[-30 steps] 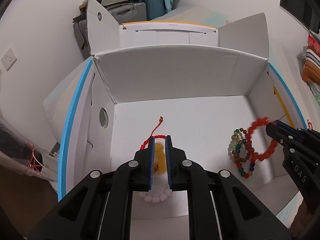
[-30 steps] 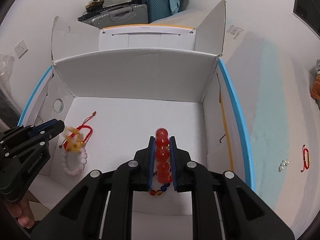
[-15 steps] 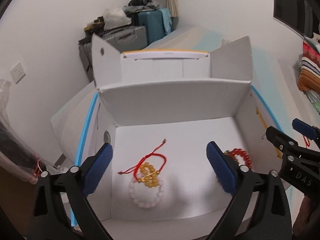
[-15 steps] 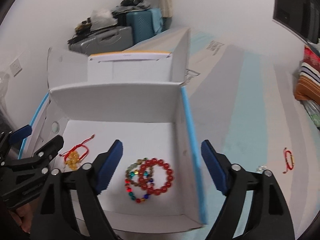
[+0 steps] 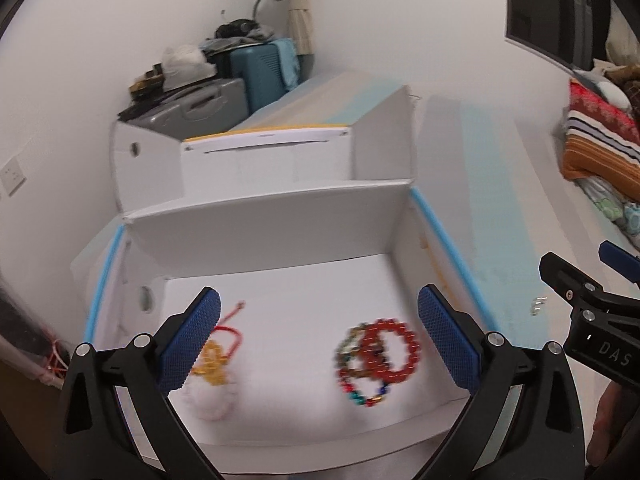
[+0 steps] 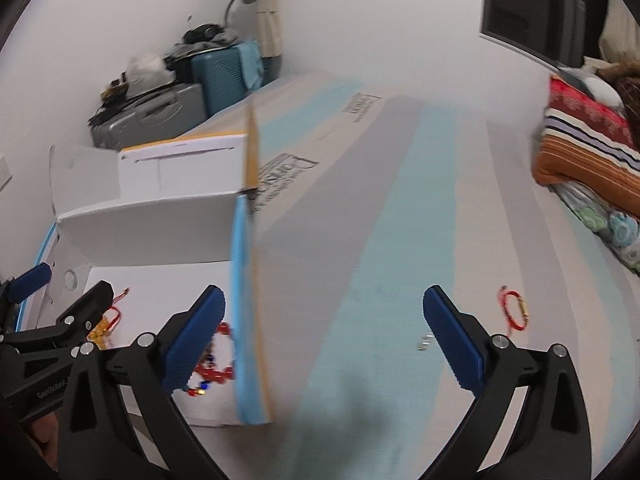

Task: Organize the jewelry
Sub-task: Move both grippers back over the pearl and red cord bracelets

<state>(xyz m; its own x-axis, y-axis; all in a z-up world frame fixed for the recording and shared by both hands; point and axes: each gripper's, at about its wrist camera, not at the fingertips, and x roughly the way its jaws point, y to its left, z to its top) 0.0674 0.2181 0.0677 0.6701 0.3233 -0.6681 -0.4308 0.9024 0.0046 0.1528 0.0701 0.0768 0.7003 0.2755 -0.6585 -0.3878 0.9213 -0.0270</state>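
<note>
Two hand-held grippers above an open white cardboard box point(image 5: 272, 224) with blue-taped edges, standing on a striped work surface point(image 6: 400, 240). The left gripper point(image 5: 320, 340) has its blue-padded jaws opening, spread wide, with nothing between the pads; it hangs over the box floor. The right gripper point(image 6: 324, 340) likewise has its jaws opening, spread wide and bare, and sits over the box's right wall and the surface beside it.

Inside the box, on the left of the floor, lie a white bead bracelet point(image 5: 212, 402), a yellow bead bracelet point(image 5: 212, 364) overlapping it, and a red cord bracelet point(image 5: 232, 328), all blurred. On the right of the floor a red bead bracelet point(image 5: 390, 350) overlaps a multicoloured bead bracelet point(image 5: 356, 384).

Outside the box, on the surface to its right, lie a red cord with a gold clasp point(image 6: 514, 312) and, just beside it, a few small pale beads point(image 6: 424, 342). Suitcases point(image 5: 208, 96) stand against the far wall.
</note>
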